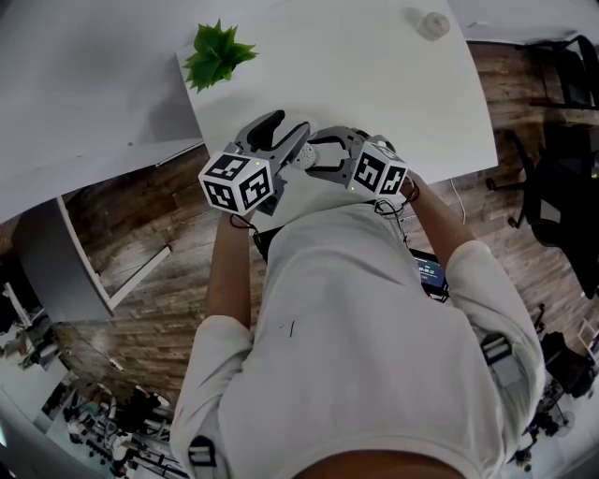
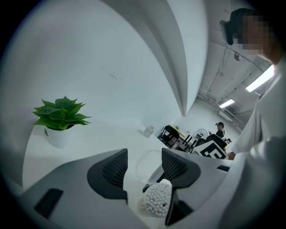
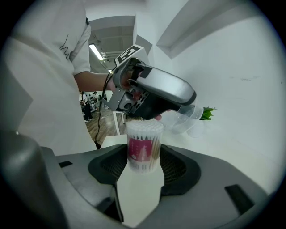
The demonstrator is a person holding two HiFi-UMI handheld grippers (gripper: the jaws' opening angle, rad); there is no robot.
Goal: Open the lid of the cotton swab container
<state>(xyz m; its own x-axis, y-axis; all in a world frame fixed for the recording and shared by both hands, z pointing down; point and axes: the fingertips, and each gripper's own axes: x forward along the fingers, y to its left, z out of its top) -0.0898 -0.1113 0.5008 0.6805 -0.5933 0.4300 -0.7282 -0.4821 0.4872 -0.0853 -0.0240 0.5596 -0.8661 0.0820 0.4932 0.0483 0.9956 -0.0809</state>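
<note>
A person in a white shirt (image 1: 374, 355) stands at a white worktop (image 1: 374, 84), holding both tools just above its near edge, at the centre of the head view. The right tool (image 3: 144, 155) pinches the cotton swab container (image 3: 144, 147), with one ribbed pad on each side of its red label. The container stands upright and open, its packed white swab heads (image 2: 157, 199) showing at the top. The left tool (image 2: 144, 163) grips the clear lid (image 2: 147, 166) between its pads. In the right gripper view the lid (image 3: 192, 117) is tilted in the air to the upper right of the container, apart from its rim.

The worktop is smooth and plain. A small green plant (image 1: 217, 54) in a white pot stands near its upper left corner in the head view. A small pale object (image 1: 432, 23), too small to identify, sits near the upper right corner, well apart from the plant.

Wood plank floor (image 1: 140, 271) surrounds the worktop. Black chairs (image 1: 562, 187) stand at the right edge of the frame, and a small lit screen (image 1: 430, 271) shows beside the person's right arm. A second white surface (image 1: 84, 103) fills the upper left of the head view.

The left gripper view shows white walls, strip lights (image 2: 261, 78) on the ceiling at the upper right, and a distant person (image 2: 220, 129) beyond more black furniture.
</note>
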